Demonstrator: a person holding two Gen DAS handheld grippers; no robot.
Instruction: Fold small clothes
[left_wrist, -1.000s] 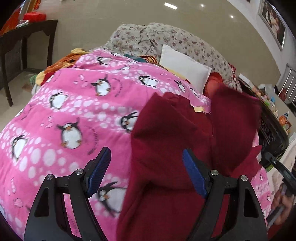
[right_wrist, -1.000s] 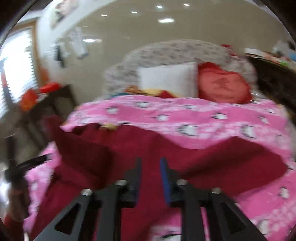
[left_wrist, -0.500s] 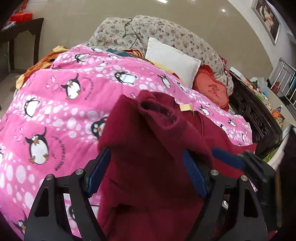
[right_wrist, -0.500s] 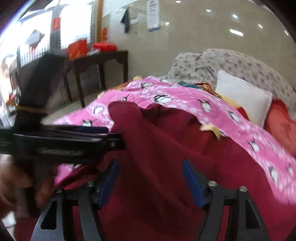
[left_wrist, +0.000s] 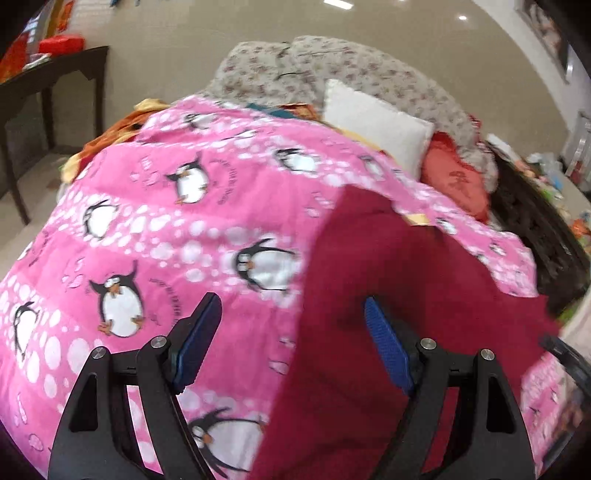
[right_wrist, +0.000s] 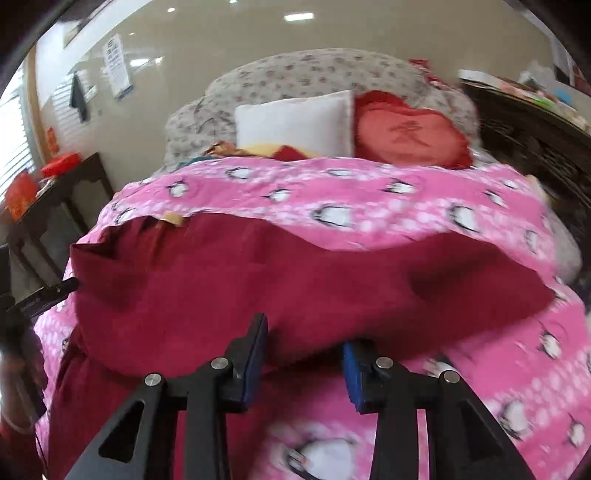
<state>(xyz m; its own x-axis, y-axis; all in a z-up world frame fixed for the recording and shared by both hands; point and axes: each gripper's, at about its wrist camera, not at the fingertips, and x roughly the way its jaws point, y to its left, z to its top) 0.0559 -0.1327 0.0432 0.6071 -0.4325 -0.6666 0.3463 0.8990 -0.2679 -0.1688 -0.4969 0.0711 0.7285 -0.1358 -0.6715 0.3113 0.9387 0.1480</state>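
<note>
The left gripper is angled downward over the bed, its fingers spread wide. The left edge of the dark red garment lies in the gap between them; neither pad is seen pressing on it. The right gripper is likewise pitched downward, its fingers partly spread. The near fold of the garment bulges just beyond the fingertips; whether cloth is pinched cannot be told, as the frame is blurred. One garment is counted, laid across one pink penguin-print blanket. At the head of the bed are seen one white pillow and one red heart-shaped cushion. One dark side table stands at the left.
</note>
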